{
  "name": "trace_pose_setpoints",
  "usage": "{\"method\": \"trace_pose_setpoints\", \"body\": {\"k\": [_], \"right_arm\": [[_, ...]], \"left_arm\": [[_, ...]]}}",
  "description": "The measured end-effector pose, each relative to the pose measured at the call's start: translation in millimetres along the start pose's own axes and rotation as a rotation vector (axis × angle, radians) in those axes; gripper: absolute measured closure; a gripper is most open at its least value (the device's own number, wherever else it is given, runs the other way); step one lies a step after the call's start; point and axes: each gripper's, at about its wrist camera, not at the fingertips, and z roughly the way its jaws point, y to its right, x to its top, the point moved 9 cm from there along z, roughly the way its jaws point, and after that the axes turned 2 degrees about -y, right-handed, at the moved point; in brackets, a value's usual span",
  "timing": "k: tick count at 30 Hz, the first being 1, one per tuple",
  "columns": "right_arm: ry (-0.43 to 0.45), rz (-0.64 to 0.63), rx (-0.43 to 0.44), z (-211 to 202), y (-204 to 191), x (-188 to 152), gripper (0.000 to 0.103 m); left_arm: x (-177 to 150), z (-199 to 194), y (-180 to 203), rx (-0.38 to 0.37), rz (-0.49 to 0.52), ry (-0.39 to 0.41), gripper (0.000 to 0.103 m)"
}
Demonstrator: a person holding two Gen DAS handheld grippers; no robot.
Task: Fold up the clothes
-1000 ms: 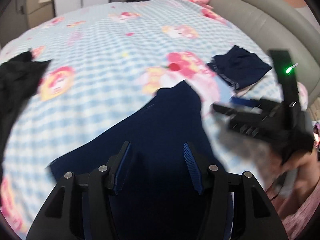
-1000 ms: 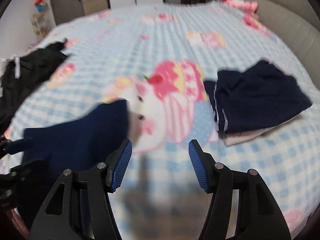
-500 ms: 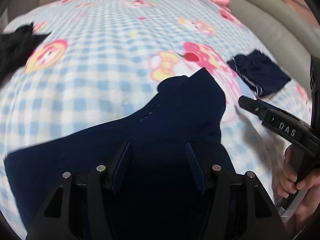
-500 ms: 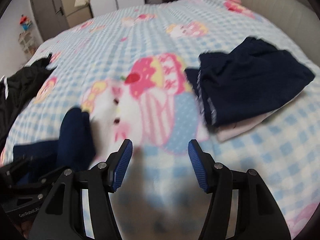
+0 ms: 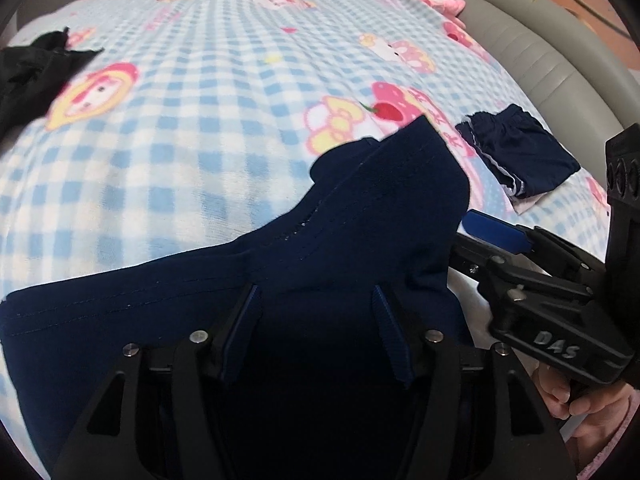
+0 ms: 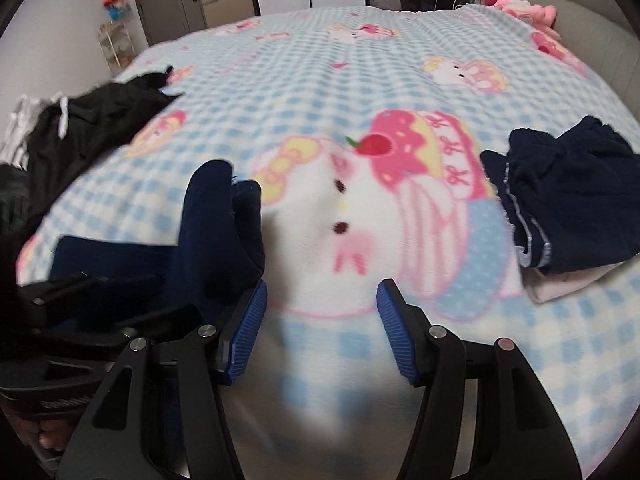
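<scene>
One garment looks finished: a folded navy piece (image 6: 568, 204) rests on top of something pale, well out past the right gripper (image 6: 320, 328) and off to the far side of its right jaw, apart from everything else on the checked blanket (image 6: 320, 80). The piece in hand is a navy garment (image 5: 340, 240), and it is only partway there. It lies spread on the blanket directly under and ahead of the left gripper (image 5: 316, 336), with one end bunched into a raised peak beyond the fingertips and the rest running flat out past the left jaw. The left jaws are opening; cloth lies beneath and between them, but the pads do not appear to pinch it, though dark cloth against dark fingers makes that hard to be sure of. The right jaws stand apart with nothing between them, only bare blanket, and the navy garment's bunched end sits just outside the left jaw. So the navy garment seems laid down but not yet folded flat or squared up. A black heap of clothing (image 6: 92, 128) lies well beyond, far off on the left-jaw side, unfolded and apparently still waiting.
</scene>
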Motion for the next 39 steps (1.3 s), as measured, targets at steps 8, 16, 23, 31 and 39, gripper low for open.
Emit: {"method": "trace_pose_setpoints", "body": {"k": [8, 16, 23, 31, 39], "right_arm": [[-0.003, 0.029, 0.164, -1, -27, 2, 0.044], [-0.018, 0.106, 0.234, -1, -23, 2, 0.044], [-0.058, 0.066, 0.240, -9, -21, 0, 0.044], [0.021, 0.191, 0.119, -12, 30, 25, 0.044], [-0.052, 0.027, 0.269, 6, -33, 14, 0.047]], "left_arm": [[-1, 1, 2, 0.011, -0.006, 0.001, 0.041], [0, -24, -5, 0.084, -0.040, 0.087, 0.041], [-4, -10, -10, 0.138, -0.009, 0.029, 0.041], [8, -45, -19, 0.194, -0.055, 0.085, 0.053], [15, -65, -38, -0.014, -0.272, 0.178, 0.060]]}}
